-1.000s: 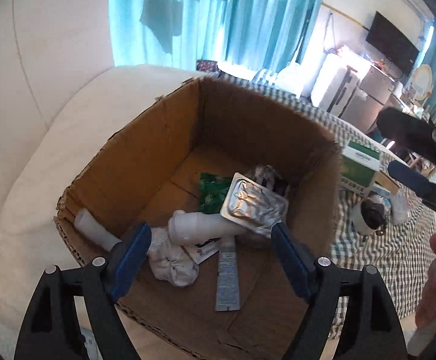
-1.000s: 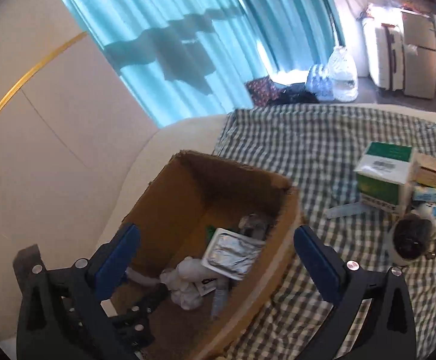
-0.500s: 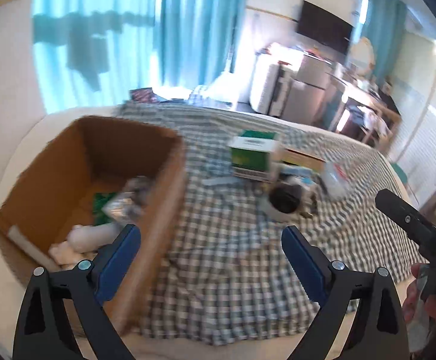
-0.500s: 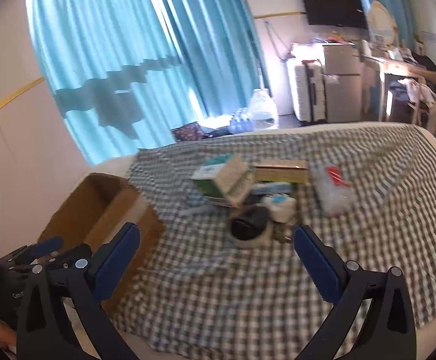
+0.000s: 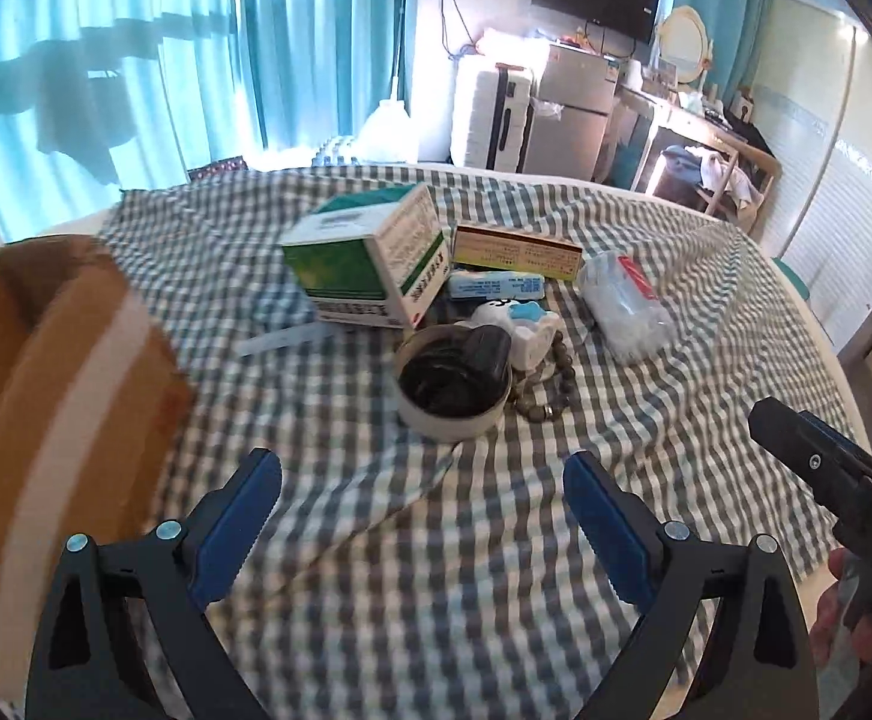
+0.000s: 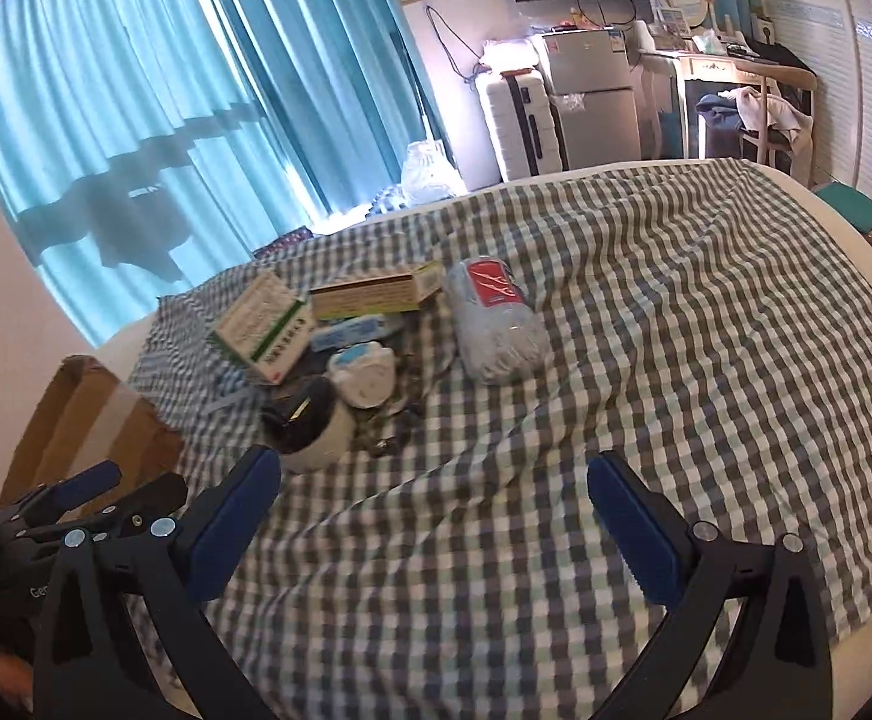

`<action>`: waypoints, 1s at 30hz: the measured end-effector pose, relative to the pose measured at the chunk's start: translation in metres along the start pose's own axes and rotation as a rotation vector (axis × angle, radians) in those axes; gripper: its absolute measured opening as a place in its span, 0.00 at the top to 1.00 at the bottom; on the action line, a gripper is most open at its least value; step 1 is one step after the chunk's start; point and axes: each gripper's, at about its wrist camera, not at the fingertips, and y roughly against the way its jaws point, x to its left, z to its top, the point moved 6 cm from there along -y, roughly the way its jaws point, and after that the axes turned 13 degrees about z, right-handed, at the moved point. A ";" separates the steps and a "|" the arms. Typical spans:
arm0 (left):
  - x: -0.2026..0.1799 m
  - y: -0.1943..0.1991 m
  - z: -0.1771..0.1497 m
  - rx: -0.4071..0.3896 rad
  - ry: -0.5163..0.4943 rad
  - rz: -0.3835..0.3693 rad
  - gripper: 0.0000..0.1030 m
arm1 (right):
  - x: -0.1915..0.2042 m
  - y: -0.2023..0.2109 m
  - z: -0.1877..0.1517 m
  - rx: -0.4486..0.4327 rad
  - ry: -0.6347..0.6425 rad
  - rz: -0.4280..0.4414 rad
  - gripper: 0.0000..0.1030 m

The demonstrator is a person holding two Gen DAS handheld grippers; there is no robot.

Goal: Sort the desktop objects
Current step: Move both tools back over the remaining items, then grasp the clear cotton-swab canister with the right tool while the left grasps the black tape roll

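Both grippers hang over a green-and-white checked cloth (image 5: 375,588) with their blue-padded jaws spread wide and nothing between them. The left gripper (image 5: 423,516) has just been opening, and only bare cloth shows in its gap. The right gripper (image 6: 436,516) likewise frames nothing but cloth. The objects to sort lie in 1 cluster ahead of both. A green-and-white box (image 5: 369,264) sits at the far left of the cluster, a flat yellow-and-brown box (image 5: 517,249) just beside it, and a small blue-and-white packet (image 5: 496,287) in front of that. Nearer stands a round tin (image 5: 451,387) with dark contents, touching a white-and-blue object (image 5: 526,327), with a string of beads (image 5: 547,384) alongside. A clear wrapped bundle with a red label (image 6: 496,321) lies to the right. A cardboard box (image 5: 45,396) stands at the cloth's left edge, blurred.
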 end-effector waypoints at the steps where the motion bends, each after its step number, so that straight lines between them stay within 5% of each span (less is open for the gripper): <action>1: -0.003 -0.009 0.002 0.005 0.002 0.002 0.05 | -0.007 -0.009 0.005 0.004 0.006 -0.007 0.00; 8: -0.024 -0.070 0.022 -0.003 -0.064 0.060 0.05 | -0.037 -0.075 0.035 0.048 0.033 -0.032 0.00; 19: -0.040 -0.109 0.030 -0.012 -0.181 0.088 0.06 | -0.061 -0.147 0.053 0.123 0.044 -0.057 0.00; 21: -0.037 -0.107 0.033 -0.025 -0.189 0.094 0.09 | -0.063 -0.151 0.053 0.133 0.041 -0.058 0.00; 23: -0.039 -0.106 0.035 -0.013 -0.205 0.055 0.26 | -0.064 -0.154 0.053 0.139 0.048 -0.070 0.00; 25: -0.043 -0.105 0.033 -0.004 -0.245 0.041 0.32 | -0.064 -0.156 0.052 0.148 0.050 -0.072 0.00; 30: -0.041 -0.103 0.032 0.000 -0.258 0.046 0.32 | -0.059 -0.165 0.051 0.174 0.082 -0.100 0.00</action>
